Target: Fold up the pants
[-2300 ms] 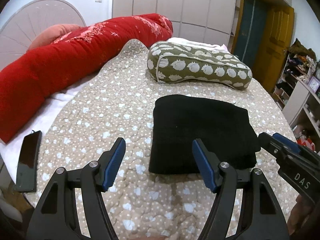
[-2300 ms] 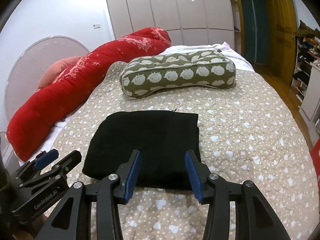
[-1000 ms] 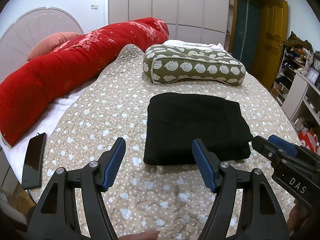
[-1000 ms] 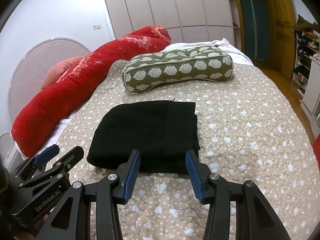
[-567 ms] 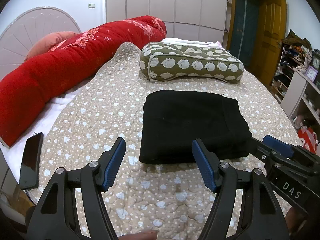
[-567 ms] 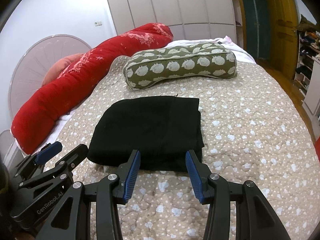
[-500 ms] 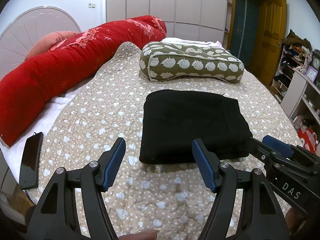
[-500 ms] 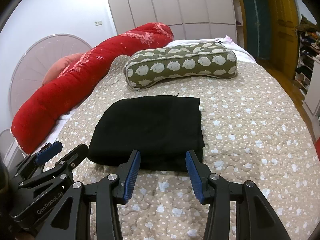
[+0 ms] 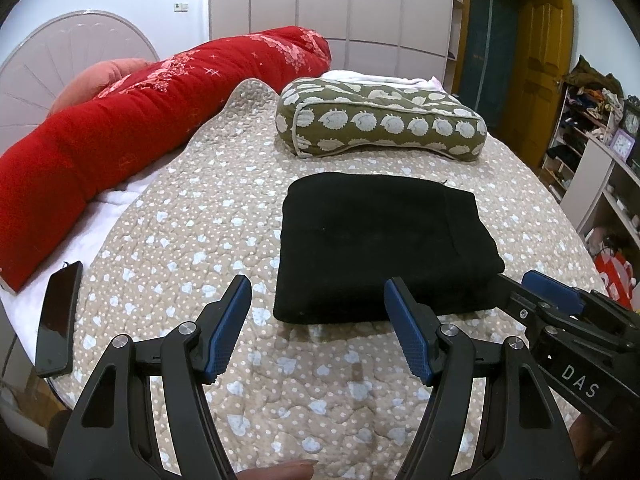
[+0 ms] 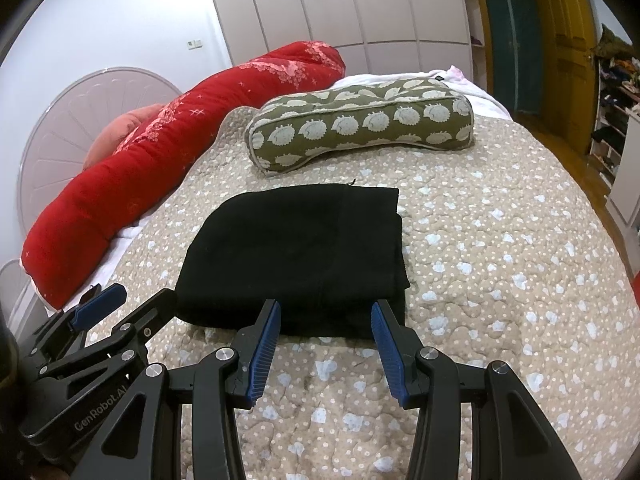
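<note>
The left gripper [image 9: 318, 326] and the right gripper [image 10: 326, 338] both hover with fingers spread and empty, just short of the near edge of the pants [image 9: 380, 244] — a thick black stack lying folded on the quilt [image 9: 208, 208]. The cloth looks soft, limp and fairly heavy, likely to sag and slide open, so a pinch through all layers at the near corners seems safest. The quilt is padded and will give. A phone [image 9: 56, 316] lies at the bed's left edge; farther off sit a green pillow [image 9: 380, 124], a red bolster [image 9: 120, 120] and wardrobe doors [image 9: 320, 8].
</note>
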Demonstrator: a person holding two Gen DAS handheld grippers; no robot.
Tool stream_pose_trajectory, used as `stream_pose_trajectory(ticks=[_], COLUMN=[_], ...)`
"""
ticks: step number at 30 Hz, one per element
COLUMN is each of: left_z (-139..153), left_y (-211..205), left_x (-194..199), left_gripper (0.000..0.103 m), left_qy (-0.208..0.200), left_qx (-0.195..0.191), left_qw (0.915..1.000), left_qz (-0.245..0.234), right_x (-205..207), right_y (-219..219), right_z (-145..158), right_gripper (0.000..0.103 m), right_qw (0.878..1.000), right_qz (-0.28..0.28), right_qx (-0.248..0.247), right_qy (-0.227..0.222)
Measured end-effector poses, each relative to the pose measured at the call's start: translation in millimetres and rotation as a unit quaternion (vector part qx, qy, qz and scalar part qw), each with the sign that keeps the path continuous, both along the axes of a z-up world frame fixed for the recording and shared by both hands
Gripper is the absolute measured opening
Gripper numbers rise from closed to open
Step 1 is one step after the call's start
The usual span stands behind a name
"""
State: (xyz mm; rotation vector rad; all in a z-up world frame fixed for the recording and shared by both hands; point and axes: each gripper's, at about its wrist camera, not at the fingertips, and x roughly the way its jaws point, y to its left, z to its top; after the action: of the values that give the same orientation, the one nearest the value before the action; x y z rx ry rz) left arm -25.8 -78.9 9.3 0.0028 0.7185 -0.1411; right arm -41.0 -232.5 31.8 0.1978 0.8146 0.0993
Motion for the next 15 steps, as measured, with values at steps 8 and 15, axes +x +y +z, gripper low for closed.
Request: stream_pose_trajectory(ticks=[8, 15], left_z=[0.6, 0.4], left_y=[0.2, 0.1], left_x=[-0.8, -2.4], left_gripper=[0.069, 0.069], left_qy=[0.001, 0.002], left_qx=[-0.001, -0.001], left_qw=[1.0, 1.0], left_qz=[-0.001, -0.001], right_x=[-1.2, -1.8], right_y=[0.3, -0.2], right_z=[0.8, 0.8], right_gripper=[0.046, 0.046], right_qw=[1.0, 1.0], right_qz=[-0.003, 0.001], right_qx=[0.002, 0.002], right_qy=[0.0, 0.002])
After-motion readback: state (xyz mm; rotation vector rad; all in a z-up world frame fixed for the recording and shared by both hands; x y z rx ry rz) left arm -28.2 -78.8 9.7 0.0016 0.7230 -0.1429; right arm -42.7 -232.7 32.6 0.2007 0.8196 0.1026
